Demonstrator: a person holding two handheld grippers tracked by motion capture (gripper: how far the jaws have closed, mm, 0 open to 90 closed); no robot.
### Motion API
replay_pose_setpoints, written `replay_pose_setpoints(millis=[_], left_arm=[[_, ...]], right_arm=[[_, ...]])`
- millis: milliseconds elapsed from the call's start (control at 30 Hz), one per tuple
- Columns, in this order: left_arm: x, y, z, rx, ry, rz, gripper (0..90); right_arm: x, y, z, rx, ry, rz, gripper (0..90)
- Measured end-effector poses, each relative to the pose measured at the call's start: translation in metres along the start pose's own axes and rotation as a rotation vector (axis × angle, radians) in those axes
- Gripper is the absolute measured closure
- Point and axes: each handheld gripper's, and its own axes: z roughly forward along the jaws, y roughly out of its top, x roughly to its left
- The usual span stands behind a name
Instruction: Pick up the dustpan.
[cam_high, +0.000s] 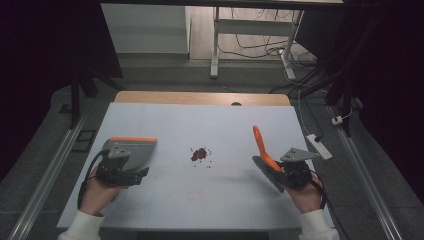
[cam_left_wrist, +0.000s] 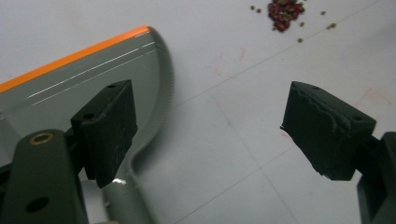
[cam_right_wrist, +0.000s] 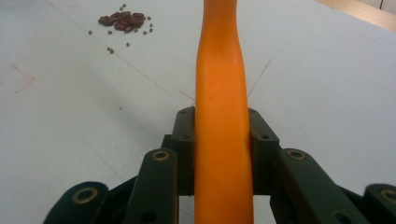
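Lying mid-table, bean pile (cam_high: 199, 154), grey dustpan (cam_high: 131, 149) beside released left tool (cam_left_wrist: 205, 135), right tool (cam_right_wrist: 223, 140) grasping orange handle (cam_right_wrist: 220, 116) — table (cam_high: 165, 120) white.

Bare table (cam_high: 220, 200) surrounds the bean pile (cam_high: 199, 154); dustpan (cam_high: 134, 149) blocks its left.

Orange handle (cam_right_wrist: 223, 116) cut off at top and bottom edges of right gripper view, far end unseen; dustpan (cam_left_wrist: 93, 74) cropped at left edge of left gripper view, stem partly hidden behind near jaw; scattered bits (cam_high: 199, 154) too small in high view to identify, pile (cam_left_wrist: 285, 9) clipped by top edge; hands (cam_high: 100, 195) cut off at bottom.
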Motion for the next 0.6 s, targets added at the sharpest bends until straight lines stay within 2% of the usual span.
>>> replay_pose_setpoints(millis=[33,67,100,167,333,600], left_arm=[[0.003,-0.001,-0.001,0.003,0.004,-0.006,18.9],[0.011,-0.002,-0.006,0.004,0.038,-0.024,19.1],[0.011,-0.002,-0.006,0.004,0.038,-0.024,19.3],[0.019,-0.004,-0.01,0.009,0.077,-0.049,19.7],[0.033,-0.012,-0.014,0.045,0.083,-0.083,20.5],[0.044,-0.021,-0.004,0.101,0.081,-0.142,21.1]], right_arm=[[0.001,0.0,0.001,0.002,-0.001,-0.001,70.3],[0.001,0.0,0.002,0.003,0.0,-0.006,70.3],[0.001,0.0,0.002,0.006,0.0,-0.004,70.3],[0.002,0.0,0.002,0.01,-0.002,-0.005,70.3],[0.002,0.0,0.003,0.011,-0.007,-0.001,70.3],[0.005,0.001,0.003,0.015,-0.009,-0.018,70.3]])
